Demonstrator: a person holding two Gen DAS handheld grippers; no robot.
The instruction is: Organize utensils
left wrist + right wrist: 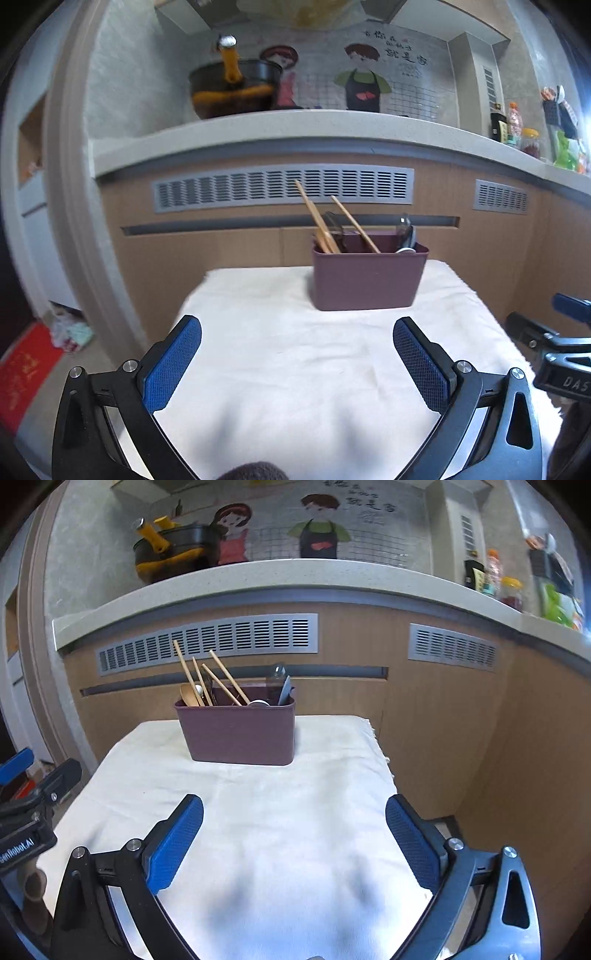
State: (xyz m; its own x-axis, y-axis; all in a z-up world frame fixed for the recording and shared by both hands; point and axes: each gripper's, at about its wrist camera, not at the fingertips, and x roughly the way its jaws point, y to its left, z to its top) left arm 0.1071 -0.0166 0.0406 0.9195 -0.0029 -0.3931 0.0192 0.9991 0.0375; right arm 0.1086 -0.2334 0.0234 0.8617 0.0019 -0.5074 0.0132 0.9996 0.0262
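Observation:
A maroon utensil box (365, 280) (238, 734) stands at the far end of a small table under a cream cloth (295, 369) (266, 830). Wooden chopsticks (317, 225) (221, 679) lean out of its left half. A wooden spoon (188, 696) sits at its left end, and grey and clear utensils (404, 236) (283, 688) sit at the right end. My left gripper (297, 332) hangs open over the near cloth, nothing between its blue pads. My right gripper (294, 812) is open and empty too, well short of the box.
Behind the table runs a wooden counter front with grey vents (284, 188) (207, 642) under a pale countertop (295, 129). On it stand a dark pot with an orange handle (232, 88) (173, 552) and bottles and jars (521, 133) (498, 579). A door frame (74, 166) rises on the left.

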